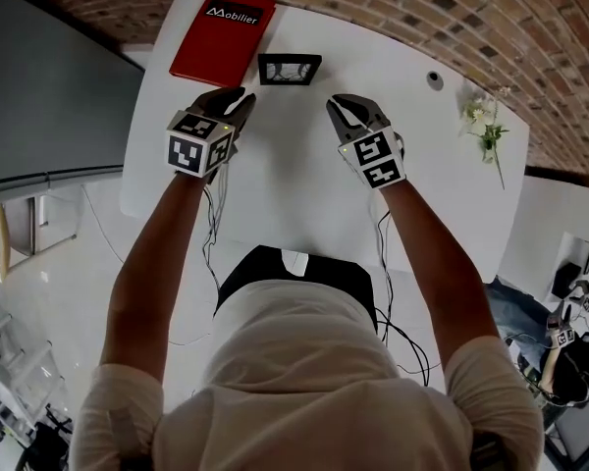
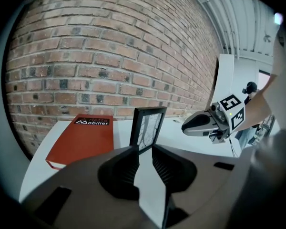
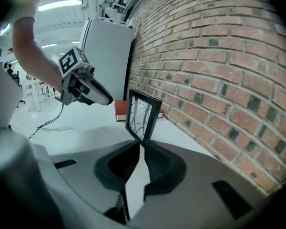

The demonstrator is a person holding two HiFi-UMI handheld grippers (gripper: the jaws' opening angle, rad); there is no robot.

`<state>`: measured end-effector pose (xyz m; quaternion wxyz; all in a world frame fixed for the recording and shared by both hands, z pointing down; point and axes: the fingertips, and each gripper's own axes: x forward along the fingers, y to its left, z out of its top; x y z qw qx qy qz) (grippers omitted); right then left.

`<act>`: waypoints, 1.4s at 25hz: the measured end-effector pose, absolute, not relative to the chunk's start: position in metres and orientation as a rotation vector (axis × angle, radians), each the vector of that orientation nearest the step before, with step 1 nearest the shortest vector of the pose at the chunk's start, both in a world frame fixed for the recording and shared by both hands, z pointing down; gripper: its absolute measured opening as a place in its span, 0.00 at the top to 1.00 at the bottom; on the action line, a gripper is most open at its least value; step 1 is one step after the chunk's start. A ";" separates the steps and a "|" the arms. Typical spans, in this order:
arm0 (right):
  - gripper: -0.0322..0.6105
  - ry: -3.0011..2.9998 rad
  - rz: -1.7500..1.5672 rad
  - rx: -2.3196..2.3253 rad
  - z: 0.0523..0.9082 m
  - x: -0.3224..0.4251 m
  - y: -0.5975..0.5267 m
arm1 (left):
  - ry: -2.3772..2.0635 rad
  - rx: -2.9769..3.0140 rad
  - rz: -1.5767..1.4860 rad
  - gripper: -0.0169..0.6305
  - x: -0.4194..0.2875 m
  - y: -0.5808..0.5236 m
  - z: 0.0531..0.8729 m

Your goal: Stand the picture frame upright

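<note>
The picture frame (image 1: 290, 69) is seen standing upright on the tabletop (image 1: 294, 194), ahead of and between both tools. The left hand-held gripper (image 1: 243, 99) and the right hand-held gripper (image 1: 342, 106) are held slightly open, empty and clear of it, presumably so it is not toppled.

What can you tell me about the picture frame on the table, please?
The picture frame is small and rectangular. Its plain black border looks like wood or plastic and surrounds a pale picture of thin, dark, branching lines. It stands upright on the white table near the brick wall, just right of the red book, with a strip of table between them. Only the table touches it.
</note>
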<state>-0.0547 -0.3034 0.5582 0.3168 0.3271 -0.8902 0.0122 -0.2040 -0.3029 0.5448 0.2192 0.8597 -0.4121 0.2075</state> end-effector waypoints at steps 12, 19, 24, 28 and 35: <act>0.90 -2.315 0.233 1.040 0.524 -0.002 -0.155 | -1.027 2.407 0.473 0.85 -0.188 -0.183 0.500; 0.90 -2.409 0.322 1.054 0.503 0.027 -0.075 | -1.074 2.400 0.463 0.85 -0.168 -0.101 0.479; 0.90 -2.483 0.290 0.987 0.477 0.044 -0.022 | -1.111 2.370 0.418 0.86 -0.140 -0.039 0.461; 0.90 -2.535 0.294 0.973 0.457 0.067 0.014 | -1.129 2.333 0.380 0.87 -0.115 0.005 0.452; 0.91 -2.576 0.286 0.950 0.442 0.103 0.065 | -1.118 2.343 0.366 0.87 -0.069 0.062 0.443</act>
